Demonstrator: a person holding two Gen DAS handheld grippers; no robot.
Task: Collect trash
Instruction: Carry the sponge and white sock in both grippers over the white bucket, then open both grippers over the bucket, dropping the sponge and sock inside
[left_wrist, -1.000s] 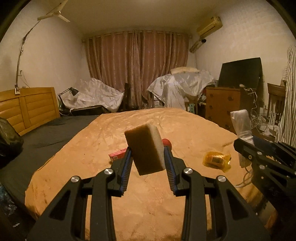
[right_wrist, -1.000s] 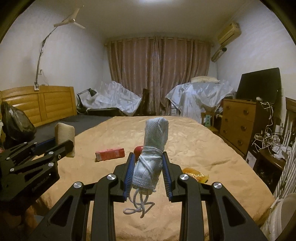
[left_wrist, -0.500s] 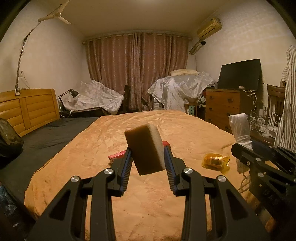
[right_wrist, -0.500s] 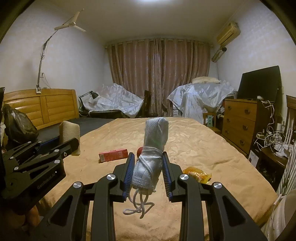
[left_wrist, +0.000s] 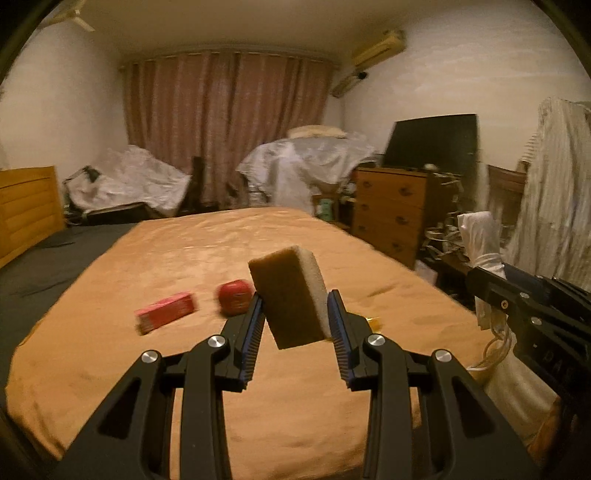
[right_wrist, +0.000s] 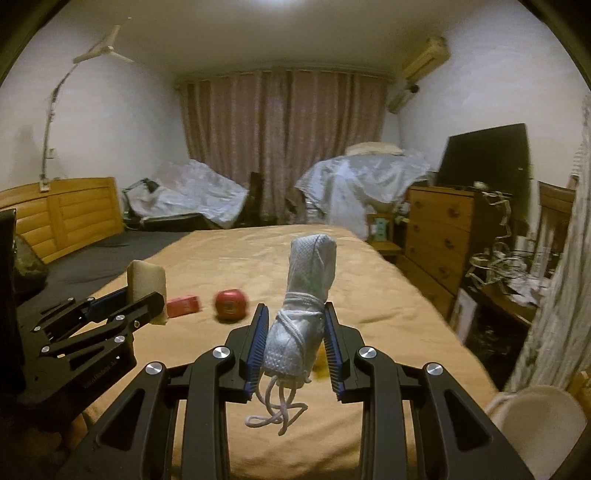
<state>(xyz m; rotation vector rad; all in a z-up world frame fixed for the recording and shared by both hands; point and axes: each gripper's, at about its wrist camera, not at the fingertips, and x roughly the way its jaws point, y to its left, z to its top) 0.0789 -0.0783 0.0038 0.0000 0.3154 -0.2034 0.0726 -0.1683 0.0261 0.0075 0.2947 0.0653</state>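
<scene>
- My left gripper (left_wrist: 295, 321) has its jaws closed on a sponge (left_wrist: 290, 297), held tilted above the bed (left_wrist: 184, 251).
- My right gripper (right_wrist: 295, 343) has its jaws closed on a white bundle (right_wrist: 303, 306) tied with cord.
- A red box (left_wrist: 165, 312) and a red round object (left_wrist: 234, 298) lie near each other on the bed.
- I see no trash container.

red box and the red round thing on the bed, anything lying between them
Nothing: in the left wrist view only bare orange bedspread separates the red box from the red round object. The right wrist view shows the same gap.
</scene>
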